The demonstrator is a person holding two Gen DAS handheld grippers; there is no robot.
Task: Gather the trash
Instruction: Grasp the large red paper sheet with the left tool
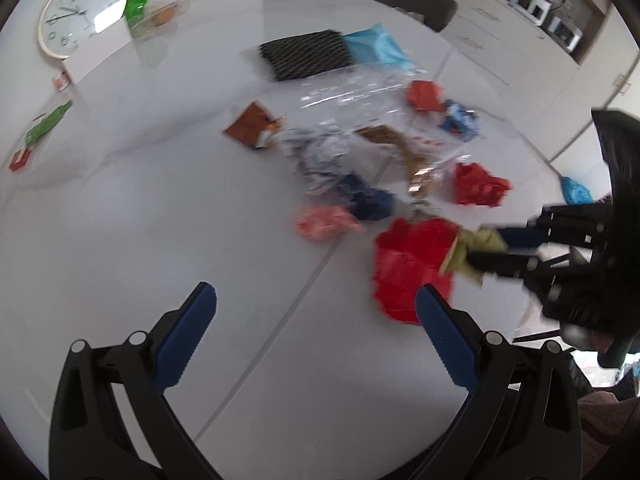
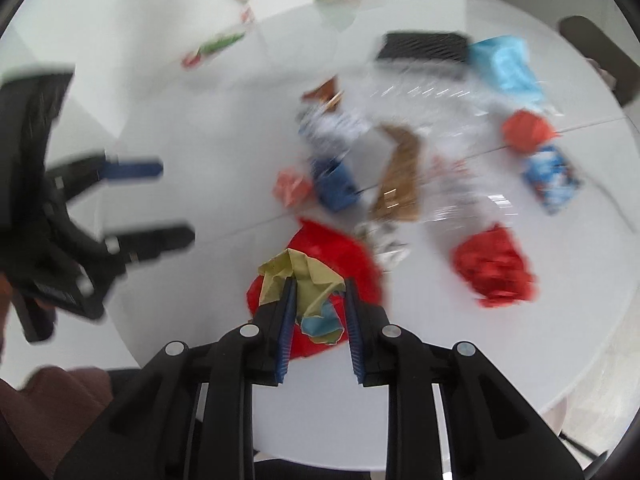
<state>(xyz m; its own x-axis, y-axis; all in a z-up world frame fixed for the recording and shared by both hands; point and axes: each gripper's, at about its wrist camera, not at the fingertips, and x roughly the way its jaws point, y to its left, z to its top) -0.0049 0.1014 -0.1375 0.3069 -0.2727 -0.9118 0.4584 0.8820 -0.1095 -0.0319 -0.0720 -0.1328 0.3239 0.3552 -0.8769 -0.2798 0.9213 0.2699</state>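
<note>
Right gripper [image 2: 318, 292] clenched on crumpled olive-yellow paper wad [image 2: 304, 276] (blue scrap inside, seemingly); left gripper [image 1: 316, 312] released.

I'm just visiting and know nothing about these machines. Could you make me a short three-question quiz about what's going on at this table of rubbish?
1. True or false: the right gripper is empty.
2. Multiple choice: what lies right under the yellow-green crumpled paper? A) a wall clock B) a red wrapper C) a chair
3. Fill in: the left gripper has its jaws ____.

Key
1. False. Its jaws are shut on the yellow-green crumpled paper.
2. B, the red wrapper on the white table.
3. Open, with nothing between them.
</note>
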